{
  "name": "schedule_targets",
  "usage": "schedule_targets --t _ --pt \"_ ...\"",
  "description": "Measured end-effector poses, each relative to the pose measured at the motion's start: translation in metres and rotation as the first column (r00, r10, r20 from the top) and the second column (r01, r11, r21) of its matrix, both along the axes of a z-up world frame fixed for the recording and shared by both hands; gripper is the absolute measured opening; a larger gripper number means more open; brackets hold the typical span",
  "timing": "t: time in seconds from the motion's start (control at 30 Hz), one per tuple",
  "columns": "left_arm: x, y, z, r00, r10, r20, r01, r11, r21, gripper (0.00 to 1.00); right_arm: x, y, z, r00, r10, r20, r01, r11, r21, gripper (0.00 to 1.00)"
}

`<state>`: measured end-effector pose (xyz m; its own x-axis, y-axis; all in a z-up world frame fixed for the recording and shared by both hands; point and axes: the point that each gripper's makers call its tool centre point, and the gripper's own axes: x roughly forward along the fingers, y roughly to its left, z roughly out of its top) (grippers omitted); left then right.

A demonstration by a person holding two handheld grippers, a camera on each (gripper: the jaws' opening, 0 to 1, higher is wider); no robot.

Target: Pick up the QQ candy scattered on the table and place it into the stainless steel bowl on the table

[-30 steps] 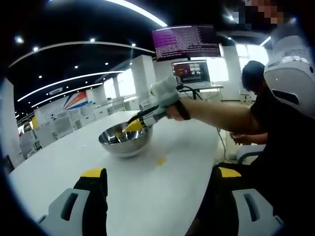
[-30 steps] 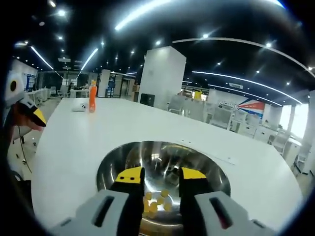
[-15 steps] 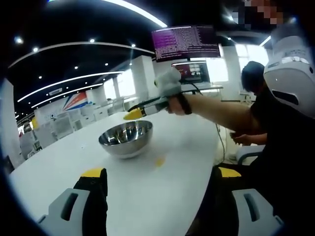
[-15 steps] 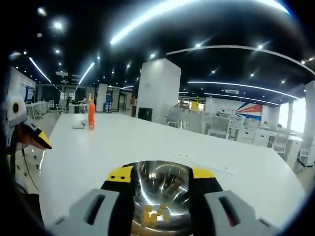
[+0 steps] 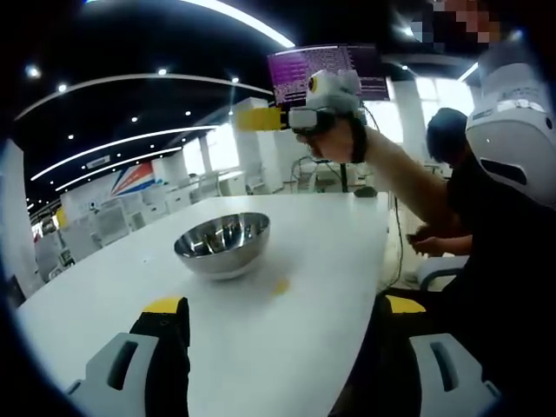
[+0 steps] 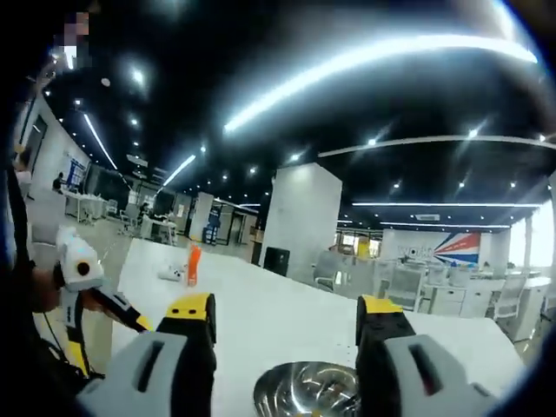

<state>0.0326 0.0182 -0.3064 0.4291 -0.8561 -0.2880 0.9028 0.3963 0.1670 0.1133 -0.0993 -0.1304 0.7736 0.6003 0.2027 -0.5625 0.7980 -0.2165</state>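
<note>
On the white table, at centre-left of the left gripper view, stands the stainless steel bowl, upright, its inside reflecting the room. One yellow QQ candy lies on the bare tabletop just to the lower right of the bowl, apart from it. Left gripper: its two yellow-tipped jaws rise from the bottom of that view, spread wide, with nothing between them. Right gripper, seen in the upper centre of the left gripper view, is held in a hand high above the bowl, its yellow tips pointing toward the left of the frame; from this side the gap between the tips cannot be read. In the right gripper view the right gripper shows both jaws well apart, holding nothing, and the bowl sits at the bottom of the frame between them, far below. An orange bottle stands upright on the far part of the table, with a small white object just beside it. Room: dark ceiling with long light strips and small spot lamps, a white square column, rows of white desks, and a monitor with purple text at the upper centre of the left gripper view.
</note>
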Motion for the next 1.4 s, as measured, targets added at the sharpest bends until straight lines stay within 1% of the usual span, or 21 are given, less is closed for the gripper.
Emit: schedule_targets --t 0.13,0.23,0.27,0.37,0.47,0.5,0.57,0.6,0.7,0.77,0.83,0.93,1.07,1.17,1.27,1.33,1.4 --pt "-0.001 -0.001 0.0 1.0 0.0 -0.001 0.0 1.0 -0.004 0.91 -0.029 0.006 0.012 0.999 0.03 0.04 -0.03 1.0 0.003 0.69" --pt "-0.002 0.0 0.0 1.0 0.001 -0.001 -0.001 1.0 -0.005 0.91 -0.043 0.012 0.007 0.998 0.053 0.038 -0.053 0.999 0.005 0.7" --pt "-0.002 0.0 0.0 1.0 0.001 -0.002 -0.001 1.0 -0.005 0.91 -0.048 0.015 0.003 0.998 0.061 0.033 -0.062 0.998 0.004 0.7" --pt "-0.001 0.0 -0.001 1.0 0.003 -0.001 -0.003 1.0 -0.001 0.91 -0.058 0.026 -0.019 0.995 0.096 -0.001 -0.096 0.995 -0.007 0.69" --pt "-0.002 0.0 0.0 1.0 0.002 -0.001 -0.002 1.0 -0.002 0.91 -0.066 0.039 -0.056 0.989 0.131 -0.074 -0.135 0.99 -0.046 0.69" --pt "-0.002 0.0 0.0 1.0 0.002 0.001 -0.002 1.0 0.0 0.91 -0.067 0.042 -0.068 0.986 0.142 -0.092 -0.146 0.988 -0.044 0.68" --pt "-0.001 0.0 0.0 1.0 0.004 0.002 -0.004 1.0 0.002 0.91 -0.073 0.052 -0.097 0.971 0.185 -0.155 -0.196 0.979 -0.06 0.67" --pt "-0.001 0.0 0.0 1.0 0.005 0.002 -0.005 1.0 0.001 0.91 -0.074 0.054 -0.107 0.966 0.187 -0.18 -0.201 0.978 -0.062 0.67" --pt "0.0 0.0 0.0 1.0 0.006 0.002 -0.006 1.0 0.0 0.91 -0.074 0.056 -0.147 0.943 0.183 -0.28 -0.213 0.974 -0.081 0.67" --pt "0.001 0.0 0.0 1.0 0.007 0.003 -0.007 1.0 0.004 0.91 -0.073 0.056 -0.162 0.936 0.181 -0.303 -0.213 0.974 -0.076 0.66" --pt "0.001 -0.001 -0.001 1.0 0.006 0.0 -0.006 1.0 0.0 0.91 -0.073 0.057 -0.17 0.928 0.19 -0.32 -0.219 0.974 -0.059 0.65" --pt "0.001 -0.003 -0.002 1.0 0.002 0.0 -0.002 1.0 0.004 0.91 -0.068 0.056 -0.183 0.921 0.183 -0.343 -0.214 0.975 -0.055 0.65" --pt "0.0 -0.004 -0.002 1.0 0.0 -0.001 0.0 1.0 0.002 0.91 -0.054 0.046 -0.21 0.905 0.142 -0.402 -0.183 0.981 -0.064 0.64" --pt "0.001 -0.002 -0.003 1.0 0.003 0.0 -0.003 1.0 0.004 0.91 -0.043 0.039 -0.227 0.903 0.121 -0.413 -0.16 0.985 -0.063 0.6" --pt "0.001 -0.001 -0.004 1.0 0.006 -0.002 -0.006 1.0 0.004 0.91 -0.031 0.029 -0.248 0.885 0.086 -0.457 -0.129 0.99 -0.063 0.6" --pt "0.001 -0.001 -0.004 1.0 0.004 -0.003 -0.004 1.0 0.006 0.91 -0.024 0.025 -0.255 0.885 0.075 -0.459 -0.117 0.991 -0.065 0.59" --pt "0.001 -0.001 -0.005 1.0 0.003 -0.004 -0.003 1.0 0.007 0.91 -0.02 0.022 -0.259 0.883 0.064 -0.465 -0.105 0.992 -0.063 0.58"
